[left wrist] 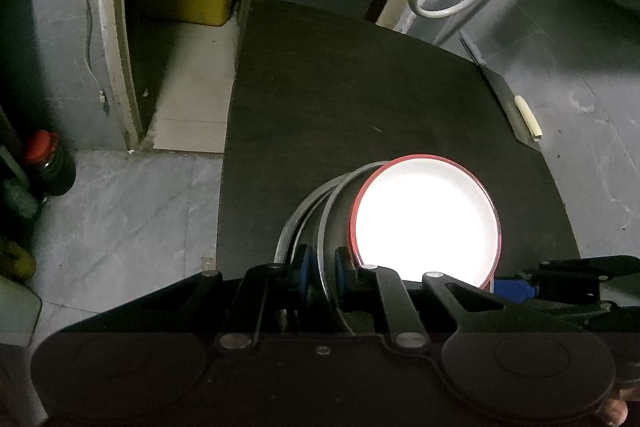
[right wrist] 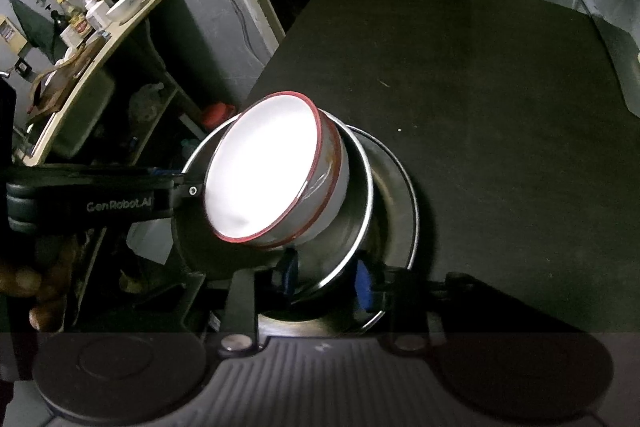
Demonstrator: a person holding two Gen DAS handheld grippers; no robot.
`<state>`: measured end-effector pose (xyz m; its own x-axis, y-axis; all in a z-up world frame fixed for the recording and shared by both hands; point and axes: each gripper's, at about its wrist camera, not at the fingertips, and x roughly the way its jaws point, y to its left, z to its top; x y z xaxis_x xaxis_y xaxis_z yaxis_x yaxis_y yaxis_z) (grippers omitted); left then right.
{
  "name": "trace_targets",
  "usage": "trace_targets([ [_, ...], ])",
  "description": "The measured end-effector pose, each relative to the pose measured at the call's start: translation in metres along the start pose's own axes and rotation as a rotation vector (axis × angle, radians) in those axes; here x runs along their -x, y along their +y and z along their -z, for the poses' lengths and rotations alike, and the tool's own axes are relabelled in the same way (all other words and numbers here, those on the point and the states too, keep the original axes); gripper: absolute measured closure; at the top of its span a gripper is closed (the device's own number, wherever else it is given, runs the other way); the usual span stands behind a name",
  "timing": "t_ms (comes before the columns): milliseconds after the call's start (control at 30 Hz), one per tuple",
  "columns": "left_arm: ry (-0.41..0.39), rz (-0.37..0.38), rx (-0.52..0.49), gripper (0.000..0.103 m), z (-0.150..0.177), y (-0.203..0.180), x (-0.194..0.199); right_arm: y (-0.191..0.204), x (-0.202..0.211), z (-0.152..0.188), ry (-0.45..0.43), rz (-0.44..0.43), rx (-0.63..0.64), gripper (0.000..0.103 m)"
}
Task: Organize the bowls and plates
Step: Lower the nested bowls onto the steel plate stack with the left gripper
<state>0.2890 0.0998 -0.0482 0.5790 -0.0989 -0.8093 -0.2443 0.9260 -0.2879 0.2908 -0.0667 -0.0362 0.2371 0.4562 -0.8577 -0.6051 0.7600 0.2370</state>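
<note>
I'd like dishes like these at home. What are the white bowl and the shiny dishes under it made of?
The white bowl looks like enamelled metal: glossy white inside, thin red rim, though melamine is possible. The shiny bowl and the plate beneath look like polished stainless steel: thin bright rims, dark mirror-like reflections.

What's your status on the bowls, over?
Left gripper shut on steel bowl rim. Right gripper jaws straddle its near rim, open. White red-rimmed bowl tilted inside, all over steel plate. Black mat unobstructed.

white red-rimmed bowl [right wrist: 272, 167] — tilted | nested in steel bowl [right wrist: 360, 195] | atop steel plate [right wrist: 404, 211]
</note>
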Motion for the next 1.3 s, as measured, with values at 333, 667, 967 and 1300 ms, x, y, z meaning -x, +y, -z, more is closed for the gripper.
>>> trace_targets([
  [333,-0.003,-0.01,-0.005,0.088,0.001,-0.002,0.002,0.005,0.002,0.002,-0.015,0.01,0.022,0.061],
  [667,-0.006,-0.016,-0.001,0.088,0.002,-0.001,0.004,0.002,0.005,0.005,-0.027,0.003,0.019,0.06],
  [967,-0.007,-0.02,0.002,0.087,0.003,-0.001,0.005,0.0,0.01,0.007,-0.041,0.003,0.011,0.052],
  [1300,-0.006,-0.025,0.009,0.087,0.006,-0.003,0.006,-0.002,0.018,0.011,-0.068,0.006,0.011,0.043],
])
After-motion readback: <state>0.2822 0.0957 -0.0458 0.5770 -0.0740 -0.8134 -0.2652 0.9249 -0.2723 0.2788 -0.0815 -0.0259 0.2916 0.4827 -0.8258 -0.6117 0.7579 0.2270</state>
